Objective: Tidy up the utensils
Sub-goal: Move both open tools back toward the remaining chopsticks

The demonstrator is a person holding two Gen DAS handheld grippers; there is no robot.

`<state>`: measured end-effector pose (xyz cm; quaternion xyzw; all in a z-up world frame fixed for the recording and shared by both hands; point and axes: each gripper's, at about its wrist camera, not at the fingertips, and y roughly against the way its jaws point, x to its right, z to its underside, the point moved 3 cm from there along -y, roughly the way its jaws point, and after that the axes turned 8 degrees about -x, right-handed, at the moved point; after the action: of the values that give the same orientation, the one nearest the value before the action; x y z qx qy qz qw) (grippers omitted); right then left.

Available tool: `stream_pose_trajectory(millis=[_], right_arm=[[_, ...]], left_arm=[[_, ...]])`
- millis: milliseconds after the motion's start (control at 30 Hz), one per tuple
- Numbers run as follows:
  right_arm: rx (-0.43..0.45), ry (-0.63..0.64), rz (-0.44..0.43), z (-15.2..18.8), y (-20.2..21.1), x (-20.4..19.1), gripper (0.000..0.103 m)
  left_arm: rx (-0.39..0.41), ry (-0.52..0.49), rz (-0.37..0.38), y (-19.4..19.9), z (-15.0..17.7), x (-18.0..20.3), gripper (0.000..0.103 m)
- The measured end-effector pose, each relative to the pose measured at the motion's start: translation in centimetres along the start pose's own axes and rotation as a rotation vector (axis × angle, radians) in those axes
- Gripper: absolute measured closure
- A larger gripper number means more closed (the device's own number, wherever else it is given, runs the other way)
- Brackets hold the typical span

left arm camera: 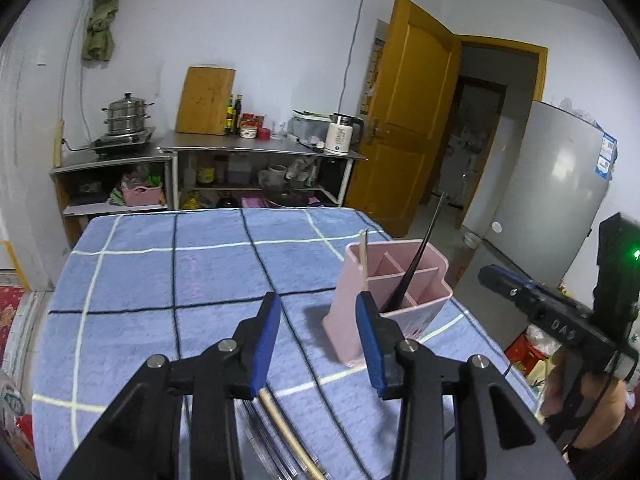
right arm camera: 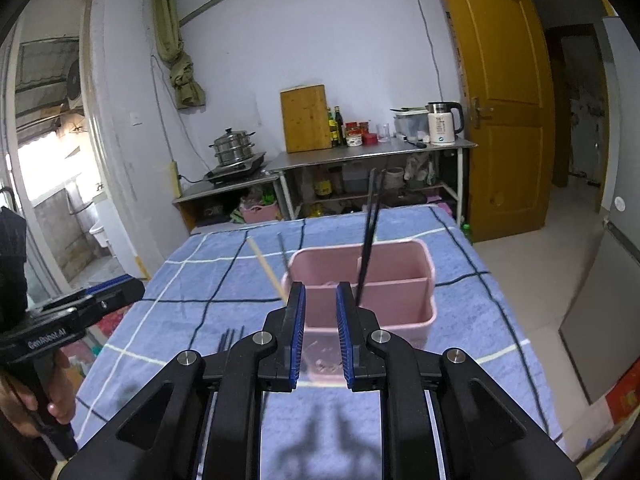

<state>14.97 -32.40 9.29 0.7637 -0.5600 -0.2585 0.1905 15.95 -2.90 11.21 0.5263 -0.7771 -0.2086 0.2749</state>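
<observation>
Pink caddy (right arm camera: 362, 280) stood on the checked tabletop (left arm camera: 160, 272), black chopsticks (right arm camera: 370, 236) leaning inside. Loose wooden chopstick (left arm camera: 288, 436) lay under the left hand-held gripper (left arm camera: 318, 344), gaping wide, empty. Right hand-held gripper (right arm camera: 320, 336) narrow, empty. Chopstick probably light, stiff, rolls; pinch mid-shaft.

Left gripper (left arm camera: 316, 322) jaws wide apart, nothing between them, above blue checked cloth (left arm camera: 160, 280). Pink divided holder (left arm camera: 394, 298) just right of centre, black chopsticks (left arm camera: 416, 260) leaning inside, pale stick (left arm camera: 363, 254) at its left wall. Wooden chopstick (left arm camera: 288, 436) lying near. Right gripper (left arm camera: 552, 312) far right.
</observation>
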Motion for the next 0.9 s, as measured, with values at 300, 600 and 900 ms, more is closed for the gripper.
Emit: stream_pose_trajectory(millis=[300, 600, 900], right_arm=[[-0.023, 0.038, -0.044, 2.5, 0.5, -2.4, 0.087], [-0.082, 0.069, -0.083, 4.4, -1.2, -4.2, 0.087], [-0.151, 0.094, -0.113, 6.5, -3.6, -5.6, 0.087]], left_arm=[[-0.034, 0.07, -0.038, 0.9, 4.4, -2.7, 0.062], [-0.089, 0.124, -0.064, 0.2, 7.9, -4.5, 0.062], [-0.167, 0.164, -0.078, -2.8, 9.9, -5.7, 0.064]])
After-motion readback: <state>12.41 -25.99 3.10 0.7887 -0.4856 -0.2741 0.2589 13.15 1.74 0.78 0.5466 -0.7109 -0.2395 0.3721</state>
